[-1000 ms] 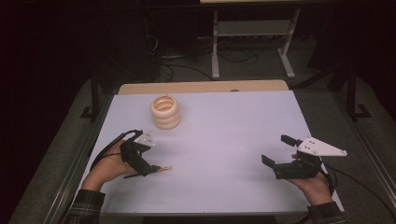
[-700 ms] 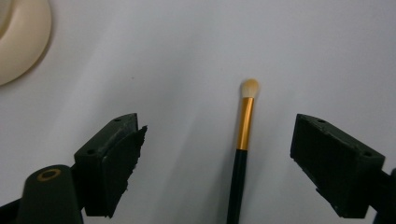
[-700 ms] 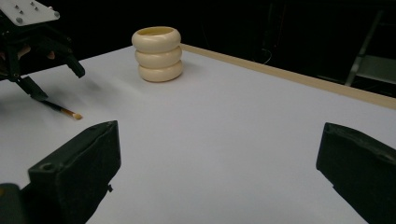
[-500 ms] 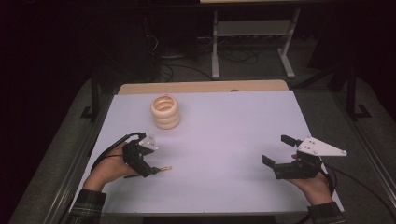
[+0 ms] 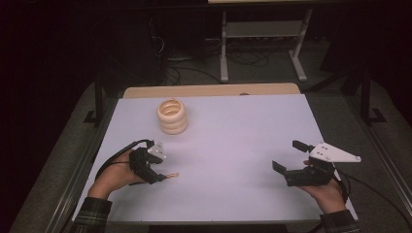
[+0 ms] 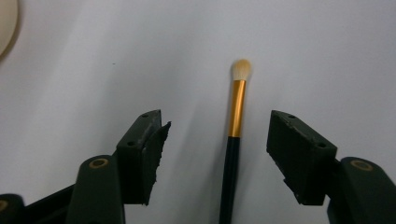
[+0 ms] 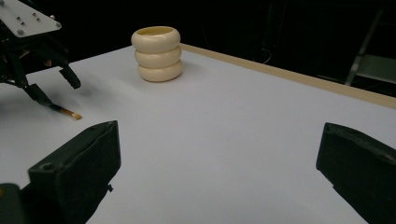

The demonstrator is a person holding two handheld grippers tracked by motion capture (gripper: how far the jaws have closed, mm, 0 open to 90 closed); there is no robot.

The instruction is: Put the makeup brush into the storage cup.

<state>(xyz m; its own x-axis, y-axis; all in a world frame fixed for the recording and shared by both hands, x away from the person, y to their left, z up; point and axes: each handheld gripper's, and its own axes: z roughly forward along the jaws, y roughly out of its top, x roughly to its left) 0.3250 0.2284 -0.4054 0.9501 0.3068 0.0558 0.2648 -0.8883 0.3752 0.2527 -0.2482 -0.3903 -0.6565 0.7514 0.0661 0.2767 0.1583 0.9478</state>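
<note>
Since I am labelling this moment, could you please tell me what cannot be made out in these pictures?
- Brush: in the left gripper view the bottom edge cuts off its handle; in the high view the left gripper covers most of it.
- Ribbed cream holder: its contents are hidden by its own rim in the right gripper view.
- Right gripper: in its own view the frame edges cut off both jaws.

A small makeup brush point(image 6: 232, 140) with a black handle, gold collar and pale bristle tip lies flat on the white table point(image 5: 233, 145), at lower left in the high view.

A cream ribbed holder point(image 5: 172, 116) stands upright at upper left.
</note>
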